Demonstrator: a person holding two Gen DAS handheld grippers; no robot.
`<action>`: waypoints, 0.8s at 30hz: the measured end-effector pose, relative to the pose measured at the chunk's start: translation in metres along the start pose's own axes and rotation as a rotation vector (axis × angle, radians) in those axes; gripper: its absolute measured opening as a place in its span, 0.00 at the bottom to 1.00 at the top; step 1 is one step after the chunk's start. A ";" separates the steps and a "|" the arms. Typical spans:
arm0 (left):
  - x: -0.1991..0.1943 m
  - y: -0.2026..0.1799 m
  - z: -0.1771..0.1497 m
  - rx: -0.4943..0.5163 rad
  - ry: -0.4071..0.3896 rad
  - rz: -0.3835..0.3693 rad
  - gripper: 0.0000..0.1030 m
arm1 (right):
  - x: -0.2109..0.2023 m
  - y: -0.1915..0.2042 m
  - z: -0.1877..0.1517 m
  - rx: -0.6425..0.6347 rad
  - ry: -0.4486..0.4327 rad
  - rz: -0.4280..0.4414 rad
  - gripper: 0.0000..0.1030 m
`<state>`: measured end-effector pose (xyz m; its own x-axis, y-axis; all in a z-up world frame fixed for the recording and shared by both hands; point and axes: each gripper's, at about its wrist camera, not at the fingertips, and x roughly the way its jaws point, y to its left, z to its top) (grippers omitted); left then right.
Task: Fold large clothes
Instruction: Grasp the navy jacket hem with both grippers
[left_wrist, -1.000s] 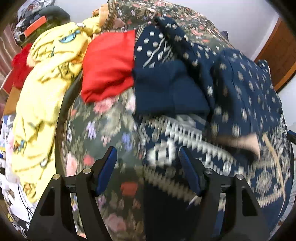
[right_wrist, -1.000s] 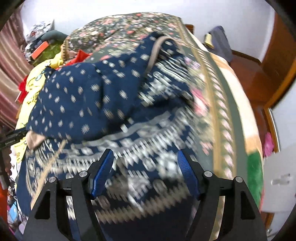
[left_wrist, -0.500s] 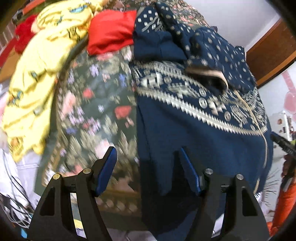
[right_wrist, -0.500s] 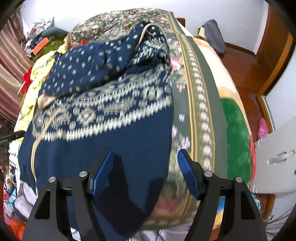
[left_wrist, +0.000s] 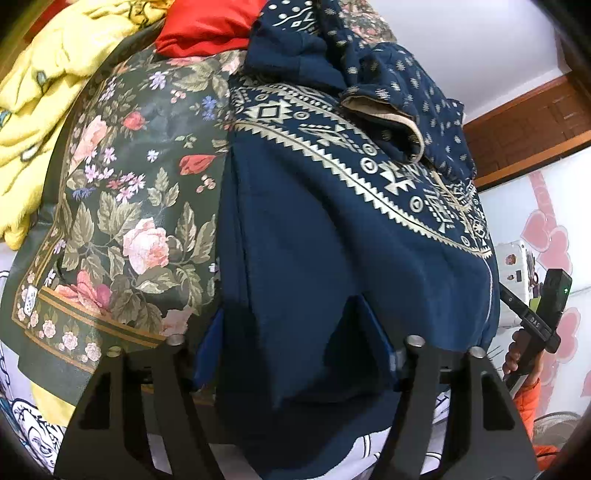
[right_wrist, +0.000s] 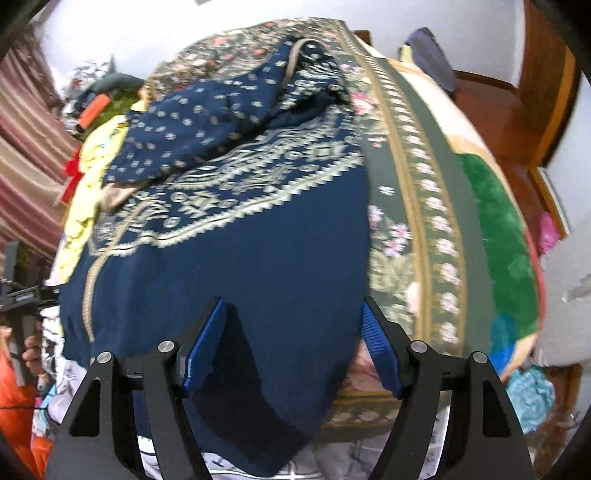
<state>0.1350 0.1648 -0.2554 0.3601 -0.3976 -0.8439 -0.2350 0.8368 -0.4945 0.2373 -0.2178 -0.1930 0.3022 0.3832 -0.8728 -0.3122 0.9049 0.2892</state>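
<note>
A large navy blue knitted garment with a cream geometric band is spread on a bed covered by a dark green blanket printed with pink roses and leaves. Its plain lower hem hangs over the near edge of the bed.

In the left wrist view, the left gripper is placed at this hem. The left corner of the hem lies between its two blue-padded fingers. The jaws have just been closing, but a gap is seen between the pads and the cloth, so the fabric is not clamped.

In the right wrist view, the right gripper is held at the right part of the same hem. Its jaws stand apart, and the navy cloth passes between them without being pressed; the right pad is beside the edge of the garment, over the blanket.

The garment looks soft and thick, with a zigzag border and small diamond shapes woven in cream. A sleeve with small cream dots and a beige cuff is folded back over the patterned band. Behind the garment, a red cloth and a fluffy yellow cloth are piled. At the right edge of the left view, a hand is seen on the black handle, where the letters "DAS" can be read.
</note>
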 end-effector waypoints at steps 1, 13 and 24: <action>-0.002 -0.003 0.000 0.010 -0.006 -0.002 0.48 | 0.001 0.003 -0.001 -0.012 -0.007 0.007 0.64; -0.055 -0.053 0.045 0.140 -0.238 -0.001 0.10 | -0.016 0.031 0.033 -0.118 -0.104 0.079 0.10; -0.026 -0.034 0.099 0.100 -0.291 0.193 0.12 | 0.011 0.019 0.095 -0.072 -0.190 -0.043 0.10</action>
<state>0.2227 0.1841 -0.1965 0.5629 -0.1171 -0.8182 -0.2392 0.9245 -0.2969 0.3204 -0.1787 -0.1592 0.4787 0.3786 -0.7922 -0.3571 0.9082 0.2183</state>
